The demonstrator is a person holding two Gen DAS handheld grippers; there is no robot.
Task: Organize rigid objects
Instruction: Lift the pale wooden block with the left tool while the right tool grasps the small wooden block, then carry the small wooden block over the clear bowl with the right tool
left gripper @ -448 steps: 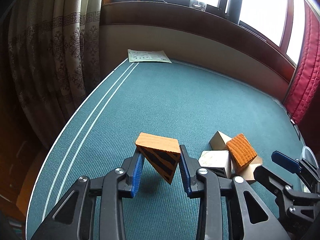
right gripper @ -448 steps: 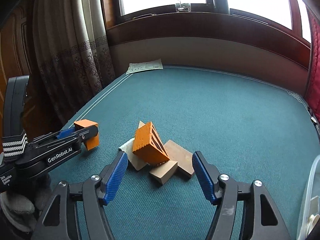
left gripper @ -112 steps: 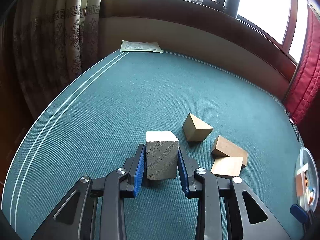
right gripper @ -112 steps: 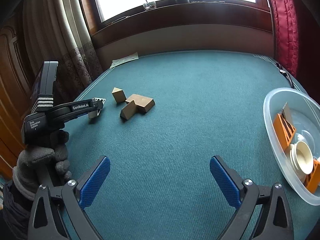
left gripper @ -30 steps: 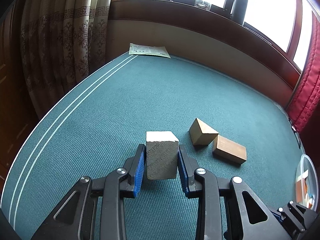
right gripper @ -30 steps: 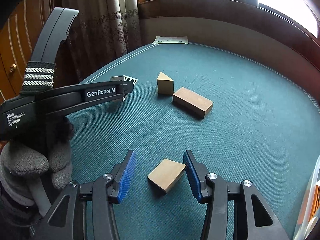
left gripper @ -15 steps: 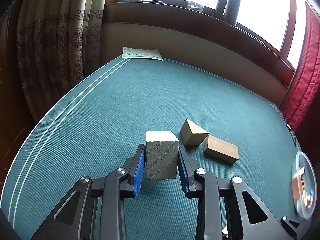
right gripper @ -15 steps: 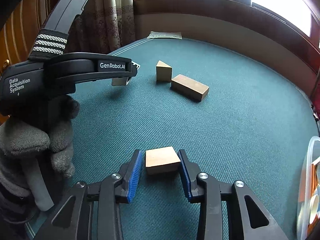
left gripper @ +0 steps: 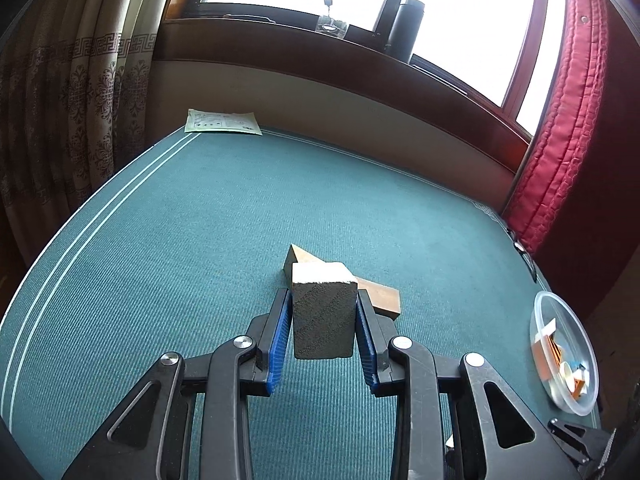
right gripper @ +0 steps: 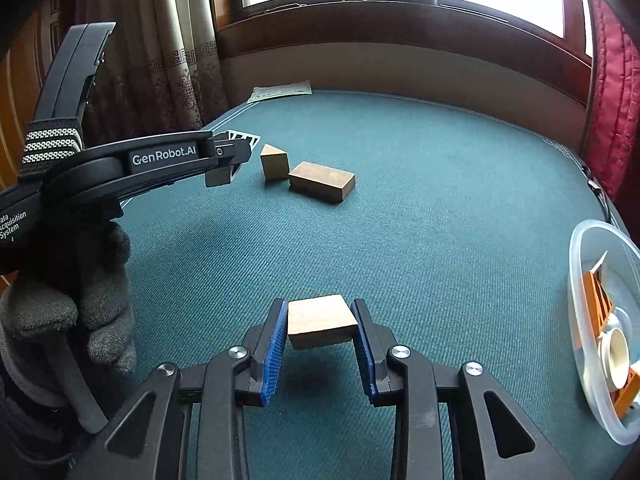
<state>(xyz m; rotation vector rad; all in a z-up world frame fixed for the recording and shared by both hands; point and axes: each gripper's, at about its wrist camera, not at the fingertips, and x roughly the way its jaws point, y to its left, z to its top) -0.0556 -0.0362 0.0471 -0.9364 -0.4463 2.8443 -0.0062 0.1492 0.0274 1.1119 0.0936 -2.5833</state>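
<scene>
Two handheld claws each pinch a block above a green-covered counter.

The left claw [left gripper: 323,316] grips a pale block [left gripper: 324,312] with a dark front face between its blue pads, held clear of the counter [left gripper: 180,248]. The right claw [right gripper: 321,332] clamps a tan wooden block [right gripper: 321,321], lifted so its shadow falls beneath it. Toward the counter's far left side, a wooden wedge [right gripper: 274,162] rests just beside a brown rectangular block [right gripper: 322,180]. At the right edge sits a clear plastic bowl [right gripper: 580,320] holding orange pieces and a cream cup. A paper sheet [left gripper: 222,121] lies at the far left corner.
</scene>
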